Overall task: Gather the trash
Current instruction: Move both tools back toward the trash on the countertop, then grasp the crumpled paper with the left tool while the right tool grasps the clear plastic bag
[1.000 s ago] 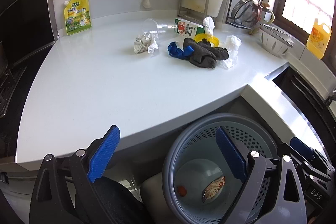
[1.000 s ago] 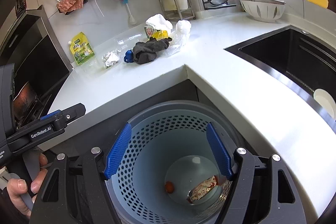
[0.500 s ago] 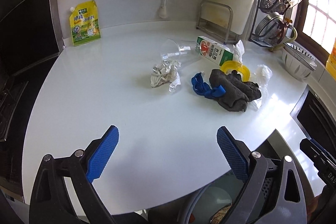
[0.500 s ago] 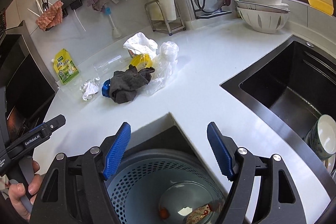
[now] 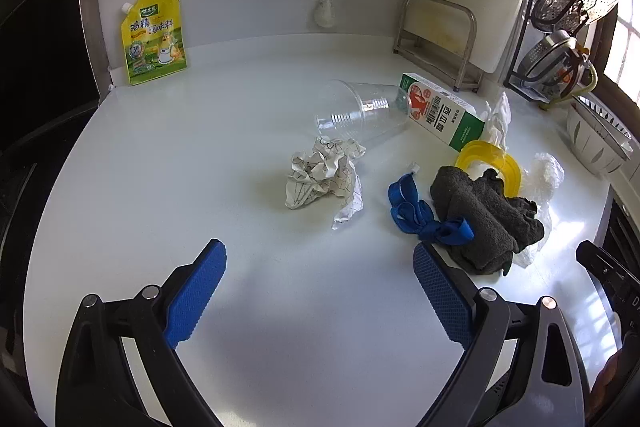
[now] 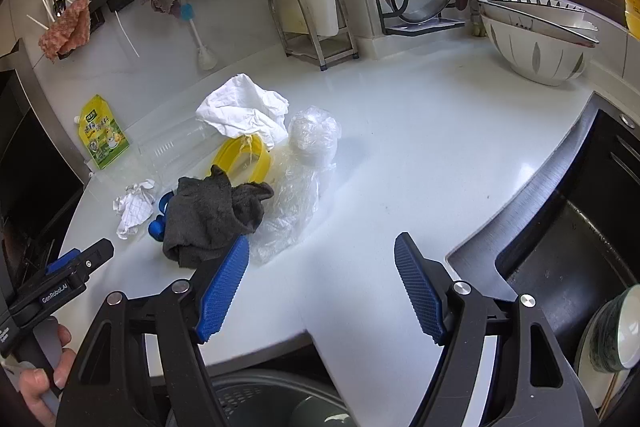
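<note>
Counter (image 5: 168, 187) edge right under both grippers w/ bare white room in front, trash pile (image 5: 476, 211) mid-counter, left gripper (image 5: 320, 291) & right gripper (image 6: 322, 283) both wide open, holding zip.

Bright window daylight from the right, countertop (image 5: 200, 155) glare, bowed dark fisheye edges.

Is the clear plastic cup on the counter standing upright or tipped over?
Tipped over. The clear plastic cup lies on its side on the white counter, base against the milk carton, and looks empty.
</note>
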